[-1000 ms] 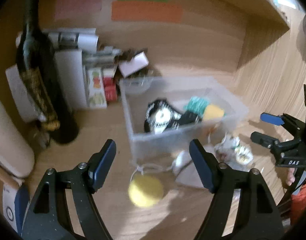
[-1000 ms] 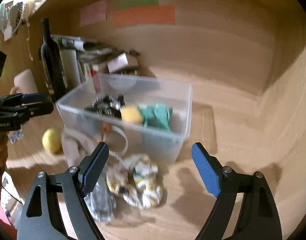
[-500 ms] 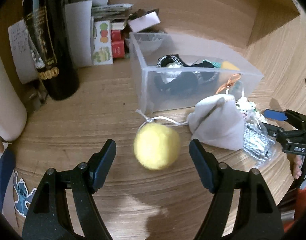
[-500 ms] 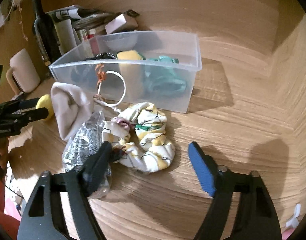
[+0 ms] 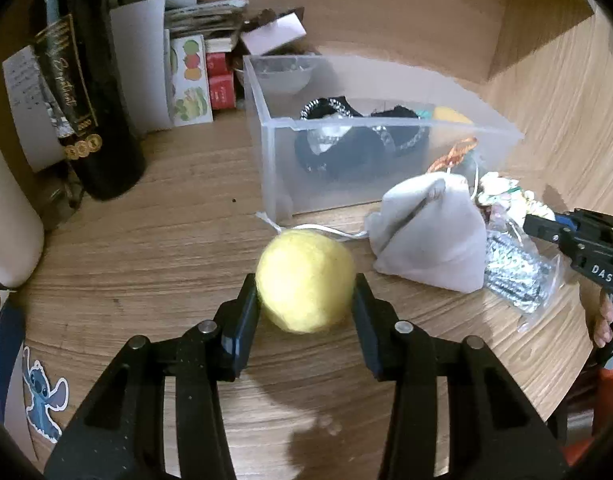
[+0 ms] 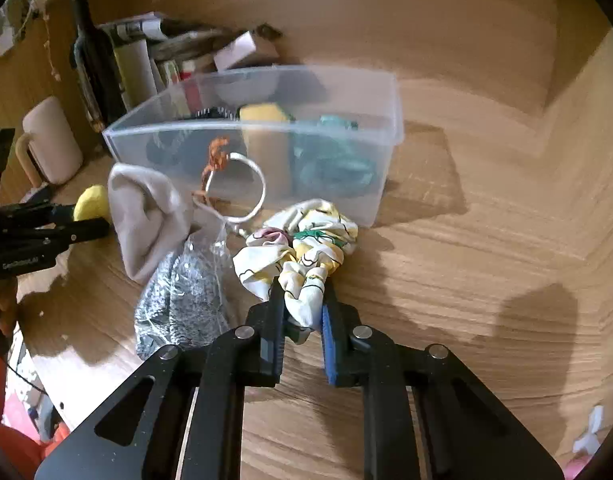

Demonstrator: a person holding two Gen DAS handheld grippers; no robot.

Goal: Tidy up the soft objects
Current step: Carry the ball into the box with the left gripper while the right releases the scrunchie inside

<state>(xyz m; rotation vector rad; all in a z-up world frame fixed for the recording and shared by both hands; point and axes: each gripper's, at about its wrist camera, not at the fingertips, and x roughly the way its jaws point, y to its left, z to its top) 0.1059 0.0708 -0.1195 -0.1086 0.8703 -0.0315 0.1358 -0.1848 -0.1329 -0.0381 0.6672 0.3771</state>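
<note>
My left gripper (image 5: 305,304) is shut on a yellow felt ball (image 5: 304,280), low over the wooden table in front of the clear plastic bin (image 5: 274,168). My right gripper (image 6: 304,308) is shut on the near end of a white and yellow patterned scrunchie (image 6: 302,244) lying in front of the bin (image 6: 380,184). The bin holds a black scrunchie (image 5: 330,152), a yellow sponge (image 6: 262,114) and a teal item (image 6: 338,168). A grey cloth pouch (image 5: 430,236) and a bag of silver material (image 6: 186,292) lie between the grippers.
A dark wine bottle (image 5: 86,92), papers and small boxes (image 5: 186,80) stand at the back left. A pale mug (image 6: 50,144) is left of the bin. A white ring with an orange tie (image 6: 234,184) leans on the bin's front.
Both grippers have closed: the left onto the yellow ball, the right onto the patterned scrunchie. Both moved forward and down toward the table.
</note>
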